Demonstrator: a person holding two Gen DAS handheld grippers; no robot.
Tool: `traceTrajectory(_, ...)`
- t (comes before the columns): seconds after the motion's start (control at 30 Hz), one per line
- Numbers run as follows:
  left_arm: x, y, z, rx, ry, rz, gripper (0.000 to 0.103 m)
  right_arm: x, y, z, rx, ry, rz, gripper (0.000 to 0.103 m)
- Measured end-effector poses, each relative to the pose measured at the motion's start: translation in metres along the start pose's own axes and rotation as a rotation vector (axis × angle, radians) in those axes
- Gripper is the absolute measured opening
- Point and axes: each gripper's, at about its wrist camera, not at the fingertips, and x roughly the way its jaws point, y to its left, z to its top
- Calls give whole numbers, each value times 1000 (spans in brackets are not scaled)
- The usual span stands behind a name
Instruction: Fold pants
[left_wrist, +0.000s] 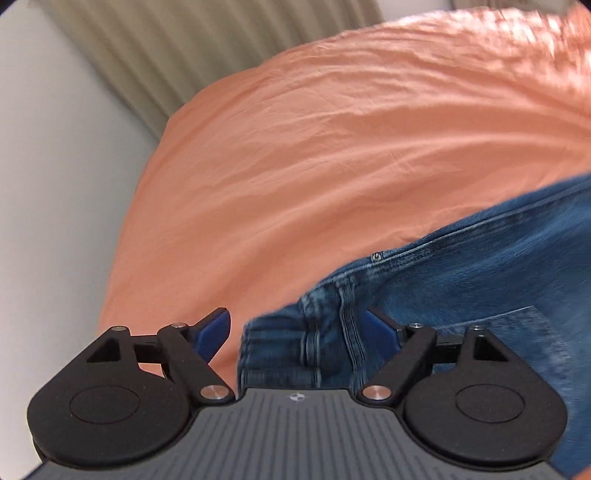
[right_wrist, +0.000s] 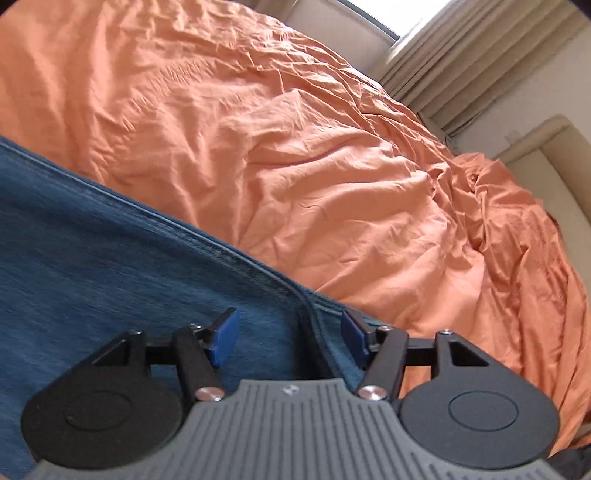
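The blue denim pants lie on a bed covered by a wrinkled orange sheet. In the left wrist view the left tongs are spread wide, and a corner of the waistband with its seam and rivet sits in the gap between the blue pads; neither pad seems to press the cloth, though blur makes contact hard to judge. In the right wrist view the right tongs are likewise wide apart, straddling a dark seamed edge of the pants, with denim under both fingers and nothing clamped. Beyond the sheet hang beige curtains beside a pale wall.
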Motion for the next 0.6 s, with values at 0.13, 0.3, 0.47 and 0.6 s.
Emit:
traceTrajectory(0.13,-34,39,-29,-205,-1,-77,96,-43,43,-20,116,-32,191,57)
traceTrajectory(0.3,-58,79,-89,-511,-26,-129,96,-86,111,-48,235,-86,394,57)
traceTrajectory(0.47,-46,83,-163,-929,-59,-270,96,-105,169,-67,342,-80,505,56)
traceTrajectory(0.6,-21,71,-203,-1215,-119,-357,96,-113,195,-70,414,-77,539,56)
